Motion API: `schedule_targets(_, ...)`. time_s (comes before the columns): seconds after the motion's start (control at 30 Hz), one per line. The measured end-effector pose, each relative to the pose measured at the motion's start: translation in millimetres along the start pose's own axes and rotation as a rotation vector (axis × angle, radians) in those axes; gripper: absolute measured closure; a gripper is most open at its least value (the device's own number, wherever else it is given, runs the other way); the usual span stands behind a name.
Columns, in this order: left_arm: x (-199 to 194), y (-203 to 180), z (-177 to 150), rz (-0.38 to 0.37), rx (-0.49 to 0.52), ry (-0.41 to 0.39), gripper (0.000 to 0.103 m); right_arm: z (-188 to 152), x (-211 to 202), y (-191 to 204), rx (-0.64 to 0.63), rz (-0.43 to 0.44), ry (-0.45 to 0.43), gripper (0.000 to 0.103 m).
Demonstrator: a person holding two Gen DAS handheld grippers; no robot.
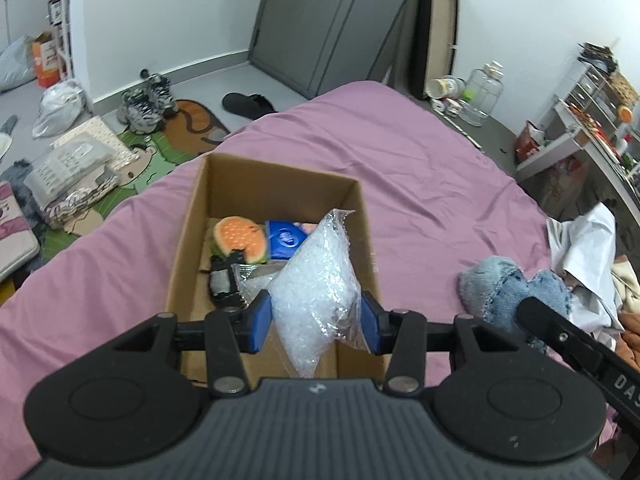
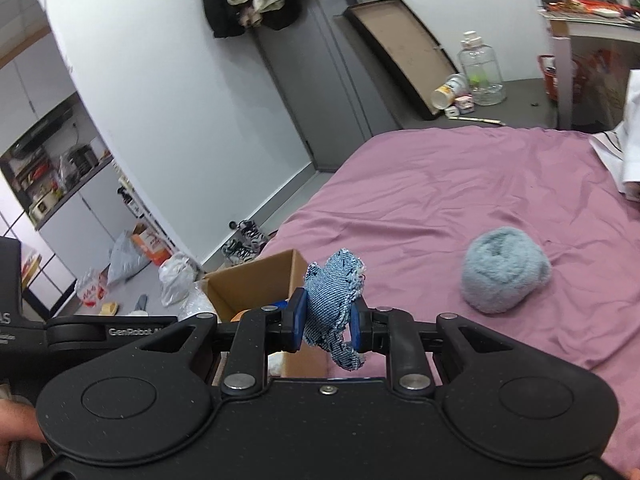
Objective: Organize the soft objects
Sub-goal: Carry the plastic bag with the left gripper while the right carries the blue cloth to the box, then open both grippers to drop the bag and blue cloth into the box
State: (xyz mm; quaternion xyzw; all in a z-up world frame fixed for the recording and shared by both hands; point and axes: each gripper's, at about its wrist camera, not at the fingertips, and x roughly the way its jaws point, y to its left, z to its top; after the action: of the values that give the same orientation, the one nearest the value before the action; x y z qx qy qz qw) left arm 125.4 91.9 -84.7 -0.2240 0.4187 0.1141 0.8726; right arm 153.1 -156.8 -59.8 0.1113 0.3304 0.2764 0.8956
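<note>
Cardboard sits under your left gripper point(image 1: 316, 324): the open box point(image 1: 192, 248) rests on the pink sheet point(image 1: 420, 168), stretching from the claw toward 12 o'clock. Your left pads are clamped on a clear bag point(image 1: 316, 276) of pale beads, which hangs over the near end of the box. Deeper in the box, at about 11 o'clock from the bag, lie a plush burger point(image 1: 240, 236) and, just beside it at its 3 o'clock, a blue pack point(image 1: 286, 242). A black-and-grey item point(image 1: 224, 284) lies at 9 o'clock from the bag; what it is you cannot tell.

At 3 o'clock from the box, apart from it, the denim toy point(image 1: 504, 284) hangs in your other claw, whose black finger crosses it.

From the right wrist, your right gripper point(image 2: 326, 322) is closed tight on that denim toy point(image 2: 334, 292), frayed edges sticking out above and below the blue pads. The box point(image 2: 256, 280) shows at 10 o'clock of the claw, touching nothing you hold. At 2 o'clock, well apart, a fuzzy blue ball point(image 2: 504, 276) lies on the sheet point(image 2: 460, 184).
</note>
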Motion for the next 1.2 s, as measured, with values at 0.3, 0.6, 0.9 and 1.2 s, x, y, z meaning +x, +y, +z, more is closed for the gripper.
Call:
schedule_targets(0.3, 16.1, 31.8, -2.3, 0.049, -0.081, 0.024, 0.057, -4.4, 19.0, 24.7, -0.042, 0.027, 0.024, 0.081)
schedule_targets(0.6, 18.5, 43.3, 1.8, 0.095, -0.137, 0.055, 0.049, -9.9, 37.6, 43.5, -0.060, 0.056, 0.061, 0.080)
schedule_targets(0.9, 4.3, 34.2, 11.4, 0.068, -0.122, 0.021, 0.027, -15.5, 43.3, 54.3, -0.064, 0.111, 0.116, 0.070)
schedule_targets(1.2, -0.2, 22.7, 10.8, 0.079, -0.083, 0.037, 0.015, -4.5, 34.0, 44.1, -0.039, 0.026, 0.127, 0.048)
